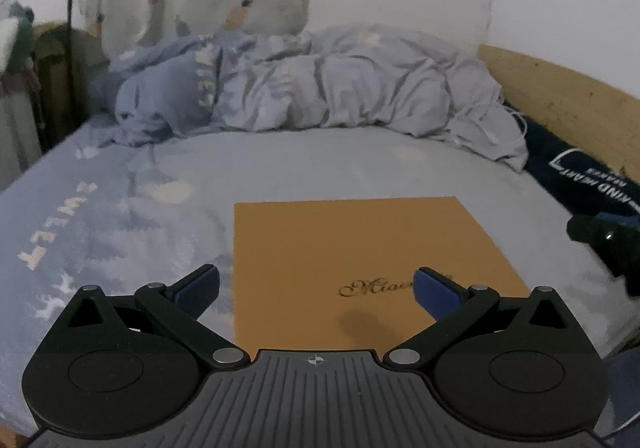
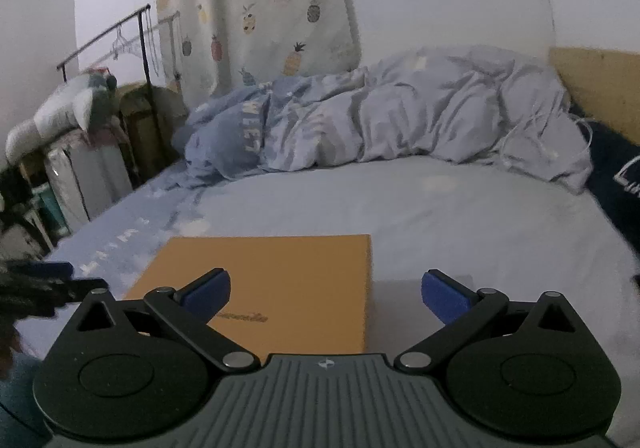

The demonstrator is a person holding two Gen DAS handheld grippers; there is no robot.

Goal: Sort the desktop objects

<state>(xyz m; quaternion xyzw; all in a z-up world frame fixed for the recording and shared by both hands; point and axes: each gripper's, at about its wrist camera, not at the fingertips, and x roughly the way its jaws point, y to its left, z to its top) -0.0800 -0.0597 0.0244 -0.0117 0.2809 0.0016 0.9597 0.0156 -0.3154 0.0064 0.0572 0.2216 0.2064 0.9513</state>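
Note:
A flat orange box [image 1: 360, 260] with gold script lettering lies on the bed; it also shows in the right wrist view [image 2: 288, 284]. My left gripper [image 1: 316, 288] is open and empty, hovering over the box's near left part. My right gripper [image 2: 326, 294] is open and empty, over the box's right edge. The right gripper shows blurred at the right edge of the left wrist view [image 1: 612, 244], and the left gripper at the left edge of the right wrist view [image 2: 44, 284].
The light blue bed sheet [image 1: 120, 208] surrounds the box. A crumpled blue duvet [image 1: 300, 84] lies at the back. A dark pillow [image 1: 580, 172] and wooden headboard [image 1: 560, 88] are on the right. A clothes rack [image 2: 120, 60] and clutter stand left of the bed.

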